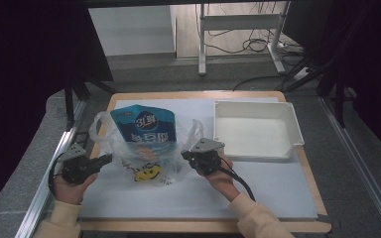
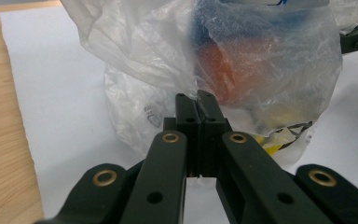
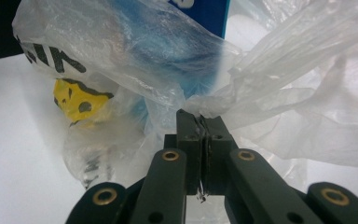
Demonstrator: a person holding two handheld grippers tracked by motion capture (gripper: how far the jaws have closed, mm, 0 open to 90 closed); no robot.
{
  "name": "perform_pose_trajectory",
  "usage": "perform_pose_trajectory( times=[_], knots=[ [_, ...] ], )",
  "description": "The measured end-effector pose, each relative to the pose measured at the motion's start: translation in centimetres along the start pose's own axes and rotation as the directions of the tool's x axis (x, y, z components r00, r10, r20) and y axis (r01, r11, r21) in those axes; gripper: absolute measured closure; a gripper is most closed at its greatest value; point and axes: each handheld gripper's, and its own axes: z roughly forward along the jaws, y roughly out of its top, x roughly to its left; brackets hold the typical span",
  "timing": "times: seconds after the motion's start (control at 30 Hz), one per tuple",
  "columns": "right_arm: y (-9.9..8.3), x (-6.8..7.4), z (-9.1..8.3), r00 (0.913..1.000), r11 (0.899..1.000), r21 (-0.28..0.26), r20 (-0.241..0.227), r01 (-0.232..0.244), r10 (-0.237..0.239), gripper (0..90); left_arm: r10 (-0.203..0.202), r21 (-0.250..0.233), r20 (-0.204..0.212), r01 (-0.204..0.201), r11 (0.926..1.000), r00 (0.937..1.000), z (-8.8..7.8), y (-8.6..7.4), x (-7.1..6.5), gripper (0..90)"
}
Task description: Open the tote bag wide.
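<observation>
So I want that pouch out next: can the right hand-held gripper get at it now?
Probably not: the right hand-held gripper is shut on the plastic bag, whose film wraps the blue pouch; only its top pokes out.

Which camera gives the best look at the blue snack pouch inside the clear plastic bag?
The high view: the blue snack pouch stands upright in the clear plastic bag, its printed front facing the camera. The left gripper view shows blurred colour through film; the right gripper view shows a blue corner.

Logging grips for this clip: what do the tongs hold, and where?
Both tongs are shut on the plastic bag: left tongs pinch its side film, right tongs its bunched handle.
</observation>
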Motion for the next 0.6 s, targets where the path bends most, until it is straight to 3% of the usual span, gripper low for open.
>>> perform_pose_trajectory(
  times=[0.6],
  knots=[
    [-1.6, 0.3, 1.3, 0.9999, 0.998, 0.064, -0.013, -0.006, 0.007, 86.8, -0.010, 0.055, 0.003, 0.010, 0.9984, 0.9999, 1.2, -1.4, 0.4, 90.0]
  ],
)
